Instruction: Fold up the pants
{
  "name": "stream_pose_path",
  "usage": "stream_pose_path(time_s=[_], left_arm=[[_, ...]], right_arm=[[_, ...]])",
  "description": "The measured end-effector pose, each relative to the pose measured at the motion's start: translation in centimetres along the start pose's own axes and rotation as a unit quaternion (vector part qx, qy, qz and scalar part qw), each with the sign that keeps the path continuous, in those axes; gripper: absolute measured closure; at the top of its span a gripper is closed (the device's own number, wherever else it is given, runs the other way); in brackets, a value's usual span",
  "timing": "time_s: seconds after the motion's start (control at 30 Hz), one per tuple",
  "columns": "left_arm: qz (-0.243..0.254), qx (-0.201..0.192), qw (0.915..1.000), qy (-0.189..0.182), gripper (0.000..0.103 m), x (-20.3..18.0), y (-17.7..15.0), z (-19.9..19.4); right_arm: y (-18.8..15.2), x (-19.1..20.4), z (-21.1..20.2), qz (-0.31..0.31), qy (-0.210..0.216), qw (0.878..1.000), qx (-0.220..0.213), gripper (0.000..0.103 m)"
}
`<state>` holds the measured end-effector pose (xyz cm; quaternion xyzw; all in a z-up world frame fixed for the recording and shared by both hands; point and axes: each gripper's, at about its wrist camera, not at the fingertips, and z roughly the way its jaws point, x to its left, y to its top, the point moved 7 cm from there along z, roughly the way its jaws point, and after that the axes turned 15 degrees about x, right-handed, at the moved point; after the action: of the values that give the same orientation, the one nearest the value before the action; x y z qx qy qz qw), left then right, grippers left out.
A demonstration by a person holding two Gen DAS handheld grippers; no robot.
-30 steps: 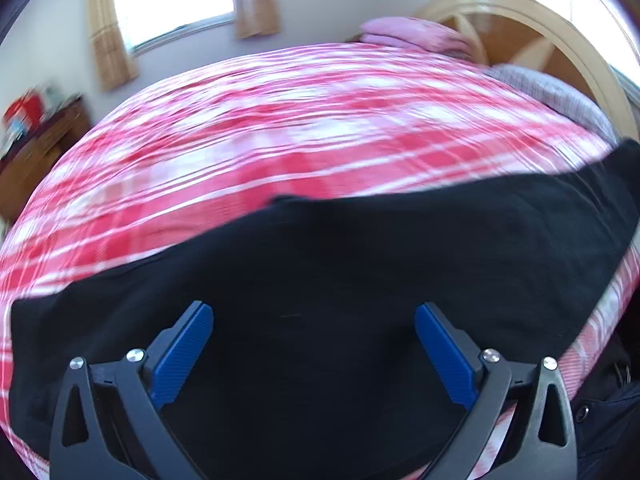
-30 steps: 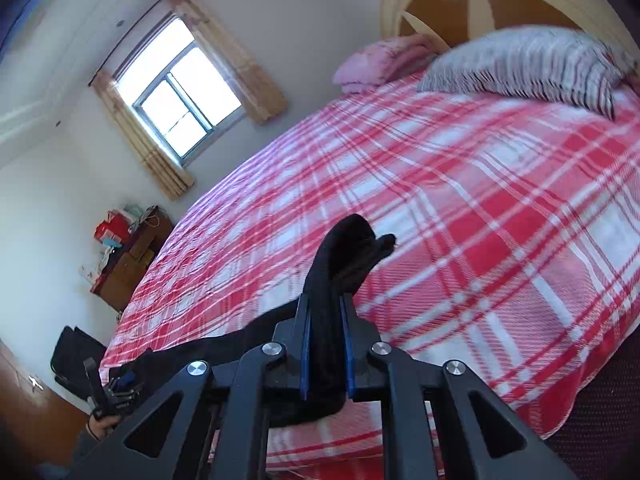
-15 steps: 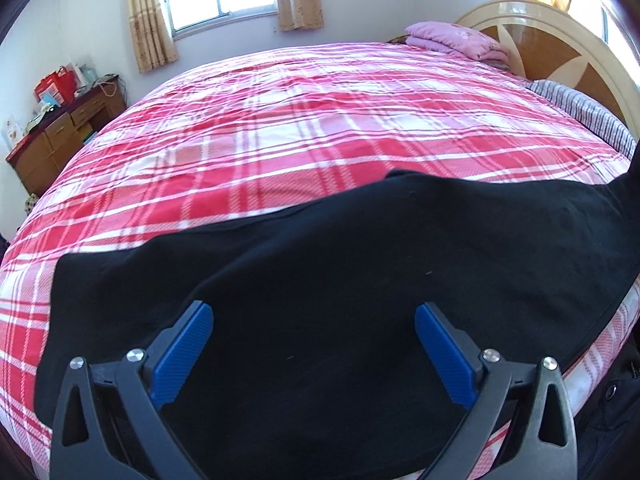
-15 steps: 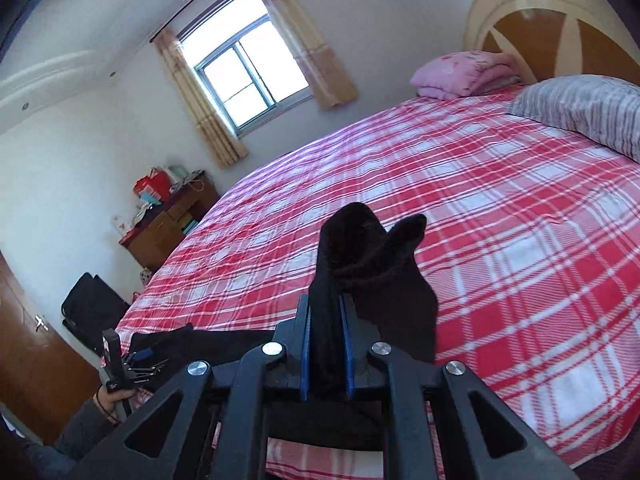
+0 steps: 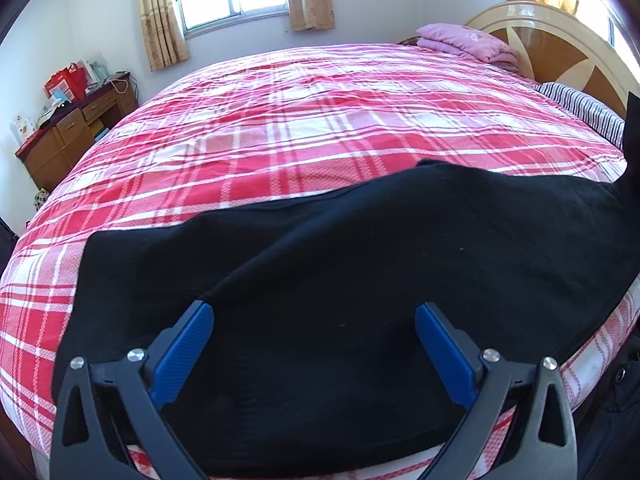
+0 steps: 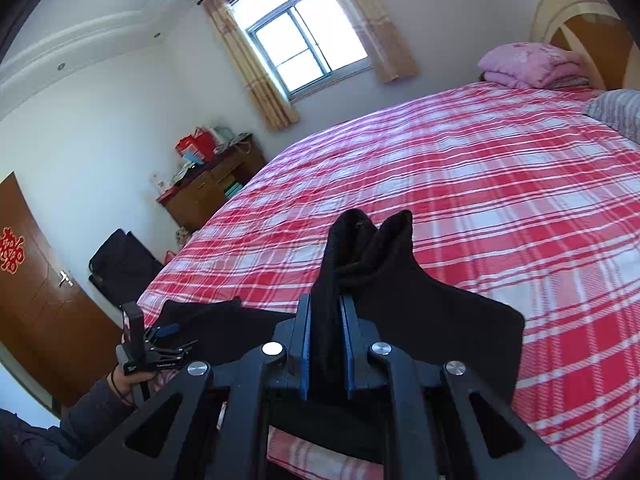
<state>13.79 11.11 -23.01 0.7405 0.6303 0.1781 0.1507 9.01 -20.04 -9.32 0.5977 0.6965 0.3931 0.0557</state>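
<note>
Carried leftward, right tool (image 6: 325, 340) pinches soft black pants (image 5: 360, 280) hem; left tool (image 5: 314, 320) spread above them; plaid bed (image 5: 320, 120) beyond lies open

Matt black knit cloth, the pants (image 5: 360, 264), lay over a woven red-and-white plaid bedspread (image 5: 320, 120), finely textured. At left stood a brown wooden dresser (image 5: 76, 128); at upper right a glossy cream-and-wood headboard (image 5: 560, 48). Gripper pads (image 5: 182, 354) were ribbed blue plastic.

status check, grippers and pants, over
Right gripper shut on a bunched end of the black pants, lifted off the bed. Left gripper open above the pants, fingers holding nothing. Nothing in the way.
</note>
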Motion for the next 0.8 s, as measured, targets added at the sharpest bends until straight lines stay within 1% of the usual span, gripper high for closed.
stream_pose_path(time_s=[0.07, 0.17, 0.33, 0.4, 0.43, 0.53, 0.67, 0.7, 0.8], left_arm=[[-0.002, 0.0, 1.0, -0.001, 0.0, 0.4, -0.1, 0.1], [0.0, -0.002, 1.0, 0.008, 0.0, 0.8, -0.3, 0.0], [-0.009, -0.006, 0.9999, 0.009, 0.0, 1.5, -0.3, -0.3], [-0.012, -0.008, 0.9997, 0.02, 0.0, 1.8, -0.3, -0.3], [-0.014, -0.008, 0.9996, 0.025, 0.0, 2.0, -0.3, -0.3], [-0.024, -0.006, 0.9995, 0.018, 0.0, 2.5, -0.4, 0.0], [-0.025, -0.009, 0.9995, 0.018, 0.0, 2.3, -0.4, -0.1], [-0.026, -0.01, 0.9995, 0.016, 0.0, 2.2, -0.3, -0.2], [-0.026, -0.02, 0.9995, 0.002, 0.0, 1.4, 0.0, -1.0]], right_arm=[[0.1, 1.2, 1.4, -0.01, 0.007, 1.0, 0.009, 0.09], [0.1, 2.8, 3.6, -0.026, 0.018, 0.999, 0.028, 0.09], [-0.7, 5.0, 8.2, -0.051, 0.028, 0.996, 0.067, 0.09], [-1.2, 5.6, 9.8, -0.057, 0.028, 0.995, 0.082, 0.09], [-1.8, 5.9, 10.8, -0.063, 0.024, 0.993, 0.093, 0.09], [-3.0, 6.7, 13.0, -0.083, 0.006, 0.99, 0.116, 0.09], [-4.2, 7.4, 14.8, -0.108, -0.02, 0.985, 0.137, 0.09], [-4.4, 7.4, 15.2, -0.112, -0.025, 0.983, 0.14, 0.09], [-5.3, 7.4, 17.1, -0.12, -0.029, 0.978, 0.17, 0.09]])
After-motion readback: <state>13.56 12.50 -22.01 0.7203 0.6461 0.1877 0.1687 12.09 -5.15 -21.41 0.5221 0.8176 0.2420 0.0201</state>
